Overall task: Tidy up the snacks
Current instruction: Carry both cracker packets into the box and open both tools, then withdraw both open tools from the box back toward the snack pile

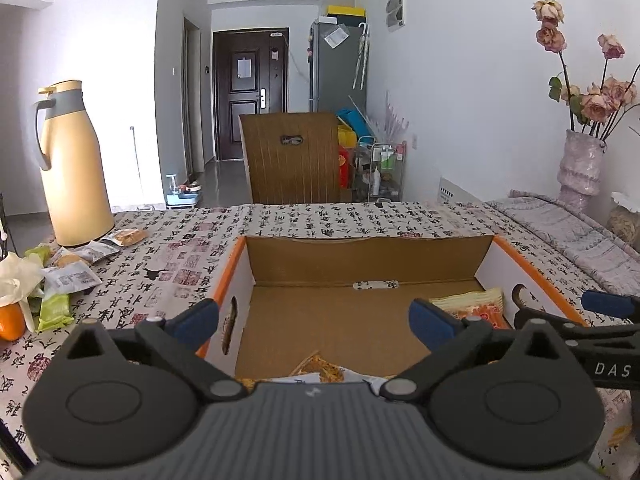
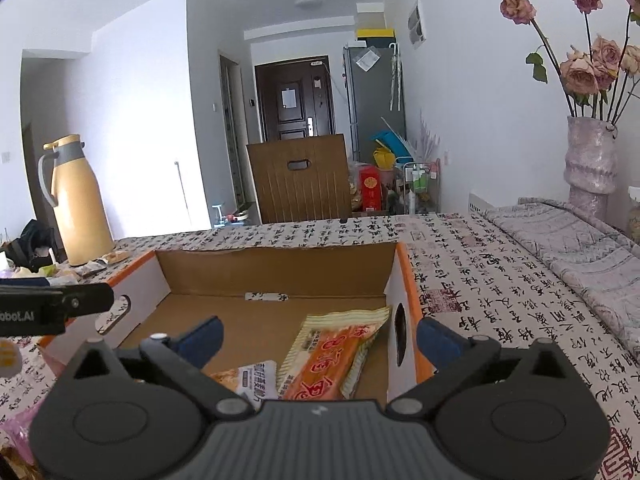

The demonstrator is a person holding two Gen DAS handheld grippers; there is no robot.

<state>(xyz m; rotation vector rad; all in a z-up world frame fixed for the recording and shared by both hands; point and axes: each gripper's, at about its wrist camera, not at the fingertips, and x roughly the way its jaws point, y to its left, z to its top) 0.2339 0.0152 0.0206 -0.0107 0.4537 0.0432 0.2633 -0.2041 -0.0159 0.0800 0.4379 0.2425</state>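
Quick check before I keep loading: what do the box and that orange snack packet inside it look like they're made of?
The box looks like corrugated cardboard: matte brown inside, ragged torn top edge, white outer faces with orange edging. The orange snack packet looks like thin printed plastic film, slightly glossy and crinkled with a crimped end seam, though foil lining can't be ruled out.

"DAS" on right gripper (image 1: pixel 612 364)

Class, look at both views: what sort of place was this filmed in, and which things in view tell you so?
Most likely a lived-in flat, at a dining table. Clues: the patterned tablecloth with a thermos jug and a vase of dried roses on it, and a fridge beside the front door behind.
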